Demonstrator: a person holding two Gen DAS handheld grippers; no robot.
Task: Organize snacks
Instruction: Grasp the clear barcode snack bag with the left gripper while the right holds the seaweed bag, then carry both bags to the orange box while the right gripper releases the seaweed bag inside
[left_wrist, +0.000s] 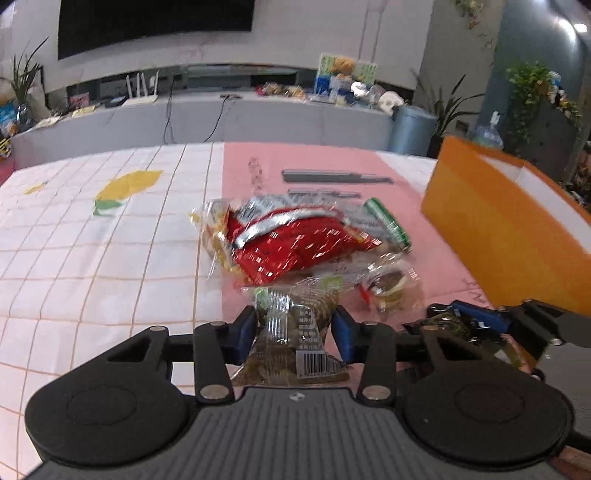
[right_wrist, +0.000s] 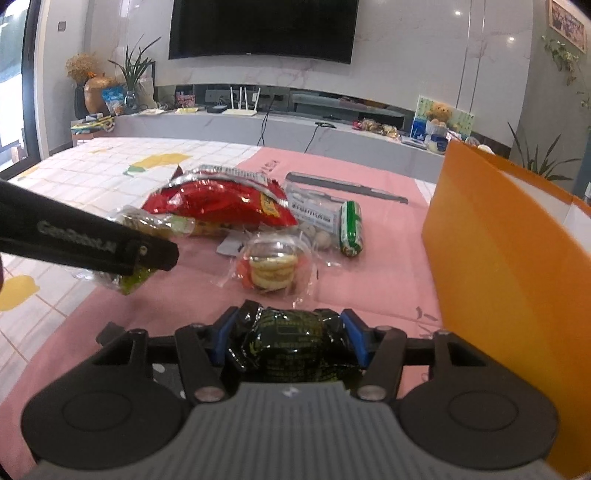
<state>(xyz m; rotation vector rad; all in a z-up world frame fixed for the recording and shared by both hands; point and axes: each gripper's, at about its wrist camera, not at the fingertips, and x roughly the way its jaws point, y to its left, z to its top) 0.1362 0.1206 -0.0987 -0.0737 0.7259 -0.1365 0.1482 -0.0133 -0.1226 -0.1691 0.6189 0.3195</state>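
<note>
The left gripper (left_wrist: 293, 328) is clenched on a clear packet (left_wrist: 291, 332) of greenish-brown snack, barcode toward the camera, held above the cloth (left_wrist: 110, 266); from the right wrist view that gripper (right_wrist: 155, 258) comes in from the left with the packet (right_wrist: 129, 280) hanging under its tip. Ahead of it lies the pile: a clear bag (right_wrist: 159, 223) of pale snacks at the left edge; a red foil bag (right_wrist: 218, 203) on top in the middle; a clear pack of stacked biscuits (right_wrist: 271, 271) in front of it; a white-labelled bag (right_wrist: 314, 214) of round pieces behind that; a green roll (right_wrist: 351, 229) touching its right side. A grey bar (right_wrist: 347, 188) lies beyond the pile on the pink part of the cloth. The right gripper (right_wrist: 290, 339) grasps a black wrapped snack (right_wrist: 291, 343) between its blue pads (right_wrist: 355, 334), just beside the orange box (right_wrist: 498, 266), which stands at the right edge.
</note>
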